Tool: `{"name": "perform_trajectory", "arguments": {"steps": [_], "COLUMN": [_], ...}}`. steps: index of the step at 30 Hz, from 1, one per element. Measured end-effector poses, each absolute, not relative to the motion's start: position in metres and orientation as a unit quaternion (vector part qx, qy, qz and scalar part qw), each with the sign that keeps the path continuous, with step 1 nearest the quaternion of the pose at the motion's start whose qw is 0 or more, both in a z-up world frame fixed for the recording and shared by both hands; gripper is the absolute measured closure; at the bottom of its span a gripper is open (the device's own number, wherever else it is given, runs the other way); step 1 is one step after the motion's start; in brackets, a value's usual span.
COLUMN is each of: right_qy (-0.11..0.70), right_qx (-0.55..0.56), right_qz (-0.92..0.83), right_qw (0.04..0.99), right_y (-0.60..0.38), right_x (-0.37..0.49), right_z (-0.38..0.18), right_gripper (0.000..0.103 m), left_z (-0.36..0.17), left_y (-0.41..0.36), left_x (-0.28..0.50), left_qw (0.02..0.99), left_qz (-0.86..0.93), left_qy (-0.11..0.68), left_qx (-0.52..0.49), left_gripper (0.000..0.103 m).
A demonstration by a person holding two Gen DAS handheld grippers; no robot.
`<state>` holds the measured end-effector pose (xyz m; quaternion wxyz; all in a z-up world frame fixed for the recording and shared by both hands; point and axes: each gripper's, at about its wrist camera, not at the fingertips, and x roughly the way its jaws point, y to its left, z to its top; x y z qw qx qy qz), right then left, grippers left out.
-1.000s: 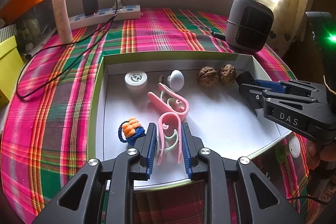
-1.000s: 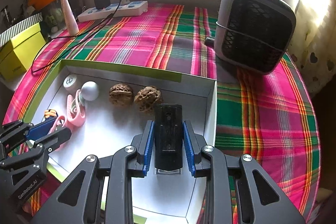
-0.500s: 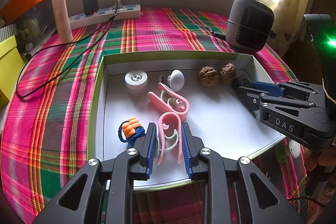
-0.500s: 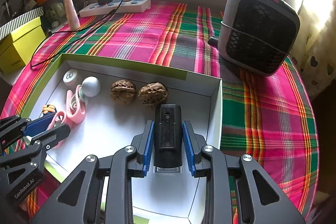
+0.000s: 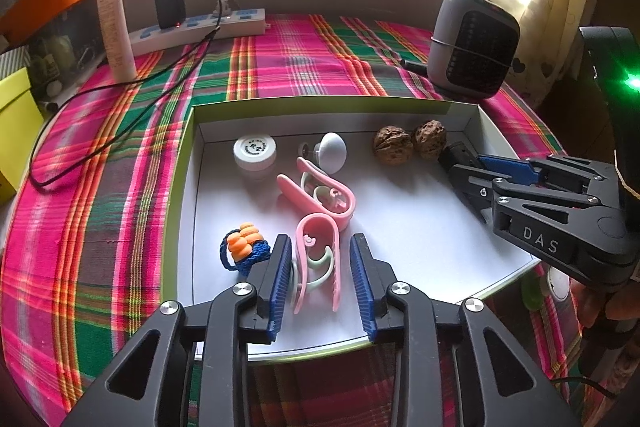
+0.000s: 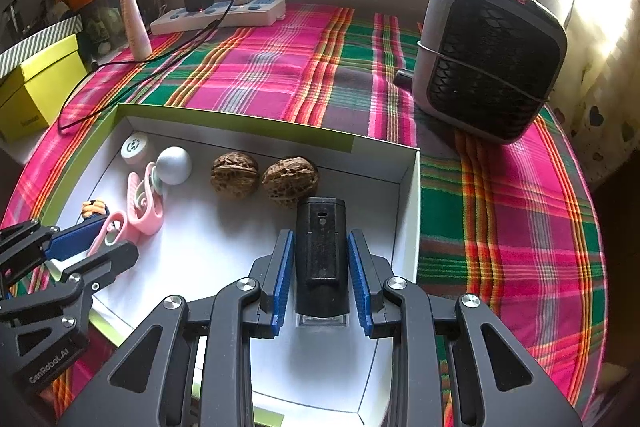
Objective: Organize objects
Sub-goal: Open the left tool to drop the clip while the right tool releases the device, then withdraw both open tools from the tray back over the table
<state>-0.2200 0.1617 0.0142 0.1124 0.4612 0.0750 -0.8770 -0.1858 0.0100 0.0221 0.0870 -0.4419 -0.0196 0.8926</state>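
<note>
A white box with a green rim [image 5: 320,103] lies on the plaid cloth. My left gripper [image 5: 319,239] is low over its near edge with its jaws opening. A pink clip [image 5: 318,247] lies between them on the box floor, and the pads stand clear of it. A second pink clip [image 5: 320,191] lies just beyond. My right gripper [image 6: 320,233] is shut on a black oblong device [image 6: 322,251] at the box's right end, close to two walnuts [image 6: 264,177]. Each gripper shows in the other's view: the right gripper [image 5: 472,167] and the left gripper [image 6: 92,239].
The box also holds a white round cap [image 5: 255,149], a grey knob [image 5: 332,151] and a blue-and-orange knitted piece [image 5: 244,247]. On the cloth behind it are a grey heater [image 6: 488,55], a power strip [image 6: 220,15] with a trailing cable, and a tube [image 5: 116,27]. A yellow box [image 6: 36,87] is at the left.
The left jaws have spread apart and let go of the pink clip, which stays on the box floor. The right gripper keeps its hold on the black device.
</note>
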Motion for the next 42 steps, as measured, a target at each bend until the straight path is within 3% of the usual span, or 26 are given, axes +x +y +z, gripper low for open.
{"name": "perform_trajectory", "arguments": {"steps": [5, 42], "right_qy": [0.067, 0.011], "right_qx": [0.457, 0.398], "right_qz": [-0.879, -0.910], "right_qw": [0.117, 0.115], "right_y": [0.162, 0.187], "right_x": [-0.216, -0.125], "right_z": [0.018, 0.044], "right_gripper": [0.063, 0.063], "left_z": [0.025, 0.058], "left_y": [0.010, 0.031], "left_x": [-0.182, -0.115], "left_qw": [0.087, 0.108], "left_qz": [0.895, 0.912], "left_qy": [-0.022, -0.016], "left_qx": [-0.438, -0.396], "left_gripper": [0.071, 0.066]}}
